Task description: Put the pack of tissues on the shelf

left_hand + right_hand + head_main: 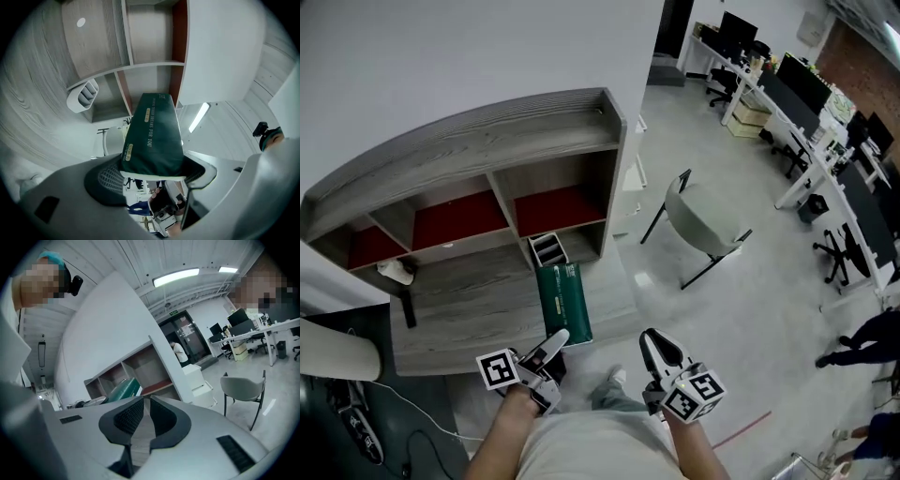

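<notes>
Nearest are the person's two forearms, each holding a gripper out over the floor. The left gripper (551, 343) has its jaws spread wide and clenched on the near end of the pack of tissues (562, 300), one pad against each side of the pack. This is a long dark green pack with pale lettering along its length. It points away from the person. Its near end sticks out past the near edge of the desk (469, 305), and its far end lies over the right part of that surface. Whether it rests on the wood or is carried just above it cannot be told.

The right gripper (654, 345) hovers to the right of the pack, apart from it. Its jaws are drawn together with only a thin slit between the pads, and they grasp nothing.

The desk is the grey wood-grain lower level of a shelf unit (478, 141). Just beyond the pack's far end stands a small black-and-white slotted organiser (548, 249). At the desk's left side lies a white object (396, 272), with a dark upright piece (408, 307) just nearer than it.

Behind the desk the shelf has a row of open compartments with red floors (558, 208) under a broad grey top against the white wall.

To the right of the unit a grey chair (703, 217) with black legs stands on the pale floor. Far right, rows of office tables with dark monitors (797, 89) run away from the viewer. A person in dark clothes (862, 342) is at the right edge.
</notes>
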Demonstrator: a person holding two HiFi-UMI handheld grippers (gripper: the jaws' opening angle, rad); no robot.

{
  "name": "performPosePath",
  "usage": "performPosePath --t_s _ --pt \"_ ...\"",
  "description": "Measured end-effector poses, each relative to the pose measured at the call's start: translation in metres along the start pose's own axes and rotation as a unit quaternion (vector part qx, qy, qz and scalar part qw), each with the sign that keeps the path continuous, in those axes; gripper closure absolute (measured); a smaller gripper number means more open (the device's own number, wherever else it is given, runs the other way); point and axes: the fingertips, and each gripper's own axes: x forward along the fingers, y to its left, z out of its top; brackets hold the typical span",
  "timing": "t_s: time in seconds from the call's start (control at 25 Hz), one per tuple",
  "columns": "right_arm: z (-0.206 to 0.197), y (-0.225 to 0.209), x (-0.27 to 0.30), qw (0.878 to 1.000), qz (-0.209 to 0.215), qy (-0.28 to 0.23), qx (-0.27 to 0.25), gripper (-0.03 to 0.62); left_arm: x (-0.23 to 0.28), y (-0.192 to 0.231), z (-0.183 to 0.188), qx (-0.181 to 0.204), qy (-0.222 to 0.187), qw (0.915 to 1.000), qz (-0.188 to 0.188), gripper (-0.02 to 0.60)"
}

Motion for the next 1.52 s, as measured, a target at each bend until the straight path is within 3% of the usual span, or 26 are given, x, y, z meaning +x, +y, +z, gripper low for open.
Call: performPosePath --t_s 0.32,0.64,1.2,1.52 --pt "0.029 -0.064 0.031 0.998 0.058 0.036 -0.003 0.526 0.071 0.006 0.008 -0.016 -0.064 0.9977 0.019 0.227" --pt "0.037 -0.087 0.055 0.996 0.067 0.055 0.003 0.526 0.097 0.025 0.036 -0.035 -0.087 0.995 0.034 0.227" --pt "0.044 -0.096 0.112 0.999 -0.017 0.047 0.007 0.526 0.136 0.067 0.125 -0.062 -0.039 0.9971 0.019 0.227" --pt "0.052 -0.101 0.131 0.998 -0.043 0.049 0.005 0.526 0.159 0.077 0.149 -0.088 -0.031 0.9956 -0.005 0.222"
